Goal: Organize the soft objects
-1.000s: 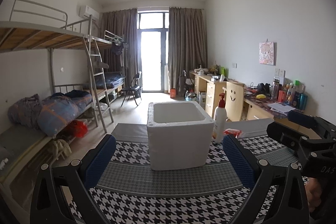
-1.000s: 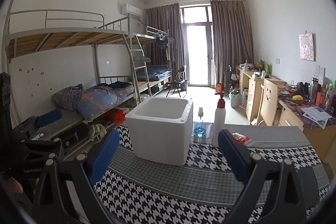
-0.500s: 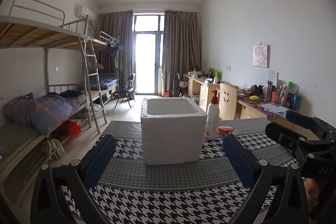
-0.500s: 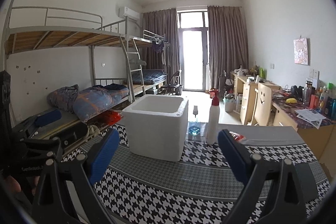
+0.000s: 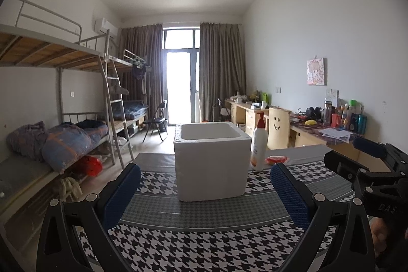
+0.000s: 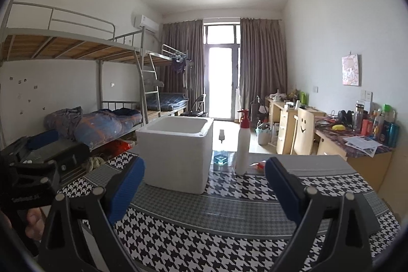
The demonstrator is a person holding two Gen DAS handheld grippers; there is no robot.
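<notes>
White foam box [image 5: 211, 159] on houndstooth tabletop [image 5: 204, 246], mouth upward, straight ahead of both tongs. Left tongs [image 5: 205, 189] and right tongs [image 6: 204, 186] spread, empty; neither clearly nearer.

Box [image 5: 211, 162] on table [image 5: 204, 241] — bottle [image 5: 258, 144] just right.

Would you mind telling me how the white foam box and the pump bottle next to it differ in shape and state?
The foam box is squat, square and wide, while the pump bottle is tall and slender. The foam box is open at the top with no lid; the pump bottle is closed by a red pump head. The foam box is white all over; the pump bottle has an orange lower label. Both stand upright on the houndstooth cloth.
</notes>
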